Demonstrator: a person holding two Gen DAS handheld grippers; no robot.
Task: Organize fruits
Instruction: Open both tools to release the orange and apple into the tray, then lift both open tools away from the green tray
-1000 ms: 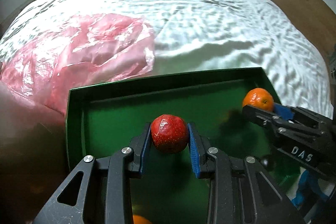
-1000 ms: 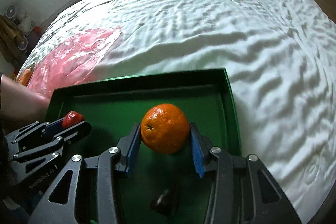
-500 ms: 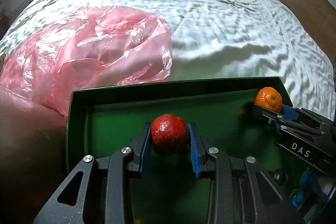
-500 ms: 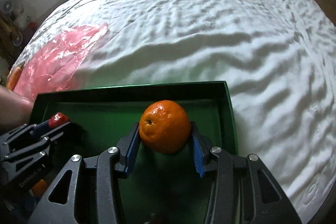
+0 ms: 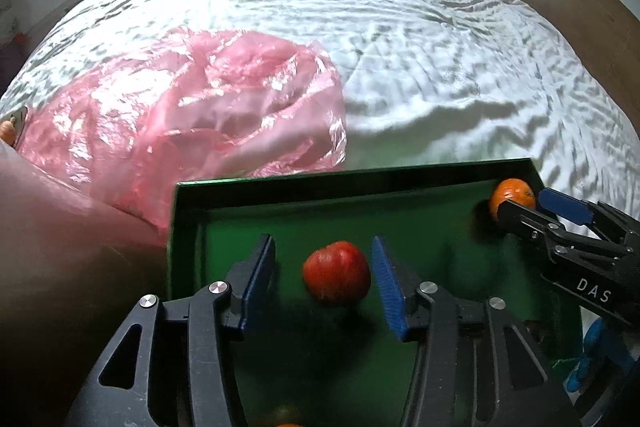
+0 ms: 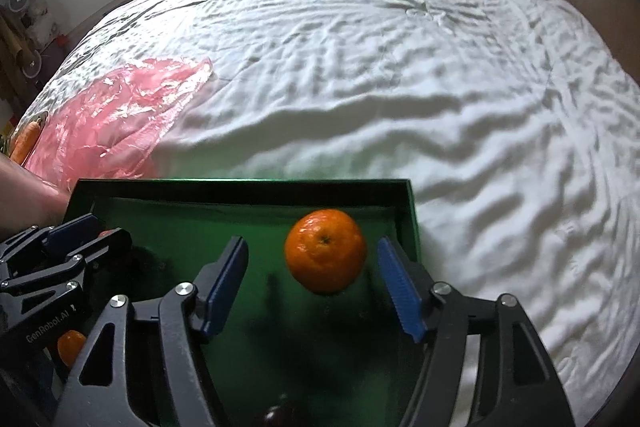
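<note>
Green cardboard tray (image 5: 188,211) on the white bed holds both fruits now: I have just been spreading both tongs, so the left tongs (image 5: 323,277) stand released around the small red apple (image 5: 336,273), and the right tongs (image 6: 312,281) gape clear of the round orange mandarin (image 6: 325,250) near the tray's right wall. Both drops look done. A crumpled pink plastic bag (image 5: 200,107) lies just beyond the tray.

you can't see all of the dark fruit (image 6: 276,419): the bottom edge cuts it. the second orange (image 6: 71,347) sits half behind the left gripper (image 6: 86,233). your apple (image 5: 336,273) looks motion-blurred.
</note>
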